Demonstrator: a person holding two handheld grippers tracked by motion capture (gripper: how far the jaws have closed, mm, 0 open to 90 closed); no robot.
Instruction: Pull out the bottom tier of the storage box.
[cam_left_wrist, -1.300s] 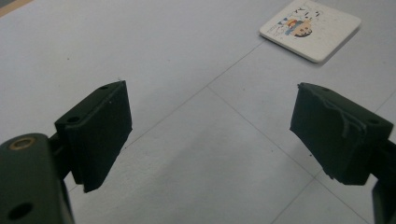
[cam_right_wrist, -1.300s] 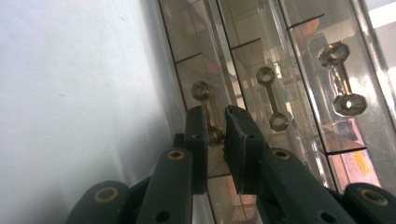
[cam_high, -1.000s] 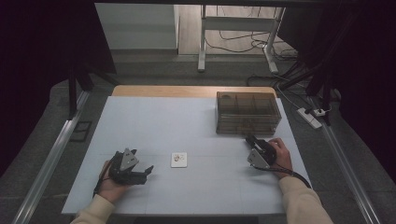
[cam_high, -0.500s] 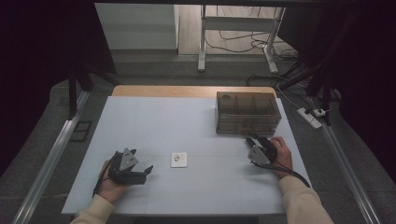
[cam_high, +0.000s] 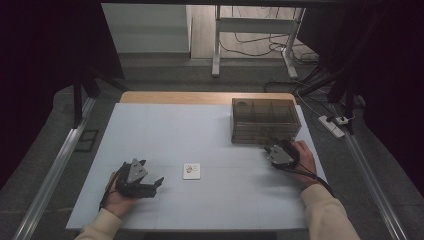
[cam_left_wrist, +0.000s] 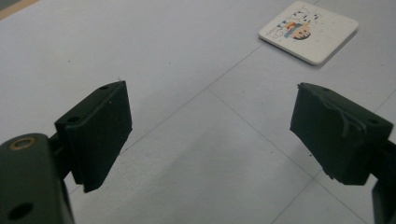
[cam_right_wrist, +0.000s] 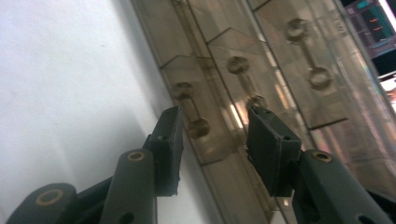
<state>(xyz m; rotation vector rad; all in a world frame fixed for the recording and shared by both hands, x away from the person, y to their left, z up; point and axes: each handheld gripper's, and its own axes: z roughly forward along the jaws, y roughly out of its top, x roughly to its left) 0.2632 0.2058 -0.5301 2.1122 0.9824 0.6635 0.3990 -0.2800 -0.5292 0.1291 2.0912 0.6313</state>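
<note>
The right gripper (cam_right_wrist: 215, 140), jaws just opening around a drawer handle (cam_right_wrist: 191, 109), faces a stiff, slick plastic drawer box (cam_high: 265, 120); left gripper (cam_high: 145, 182) open

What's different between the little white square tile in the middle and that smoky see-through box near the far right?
The tile is small, flat, opaque white with a colourful print; the box is much larger, tall, brownish and see-through, with drawer fronts and handles. The tile lies alone mid-table, ahead of the left claw, untouched; the box stands toward the far right, with the right claw open at one drawer handle. Both rest on the pale table.
</note>
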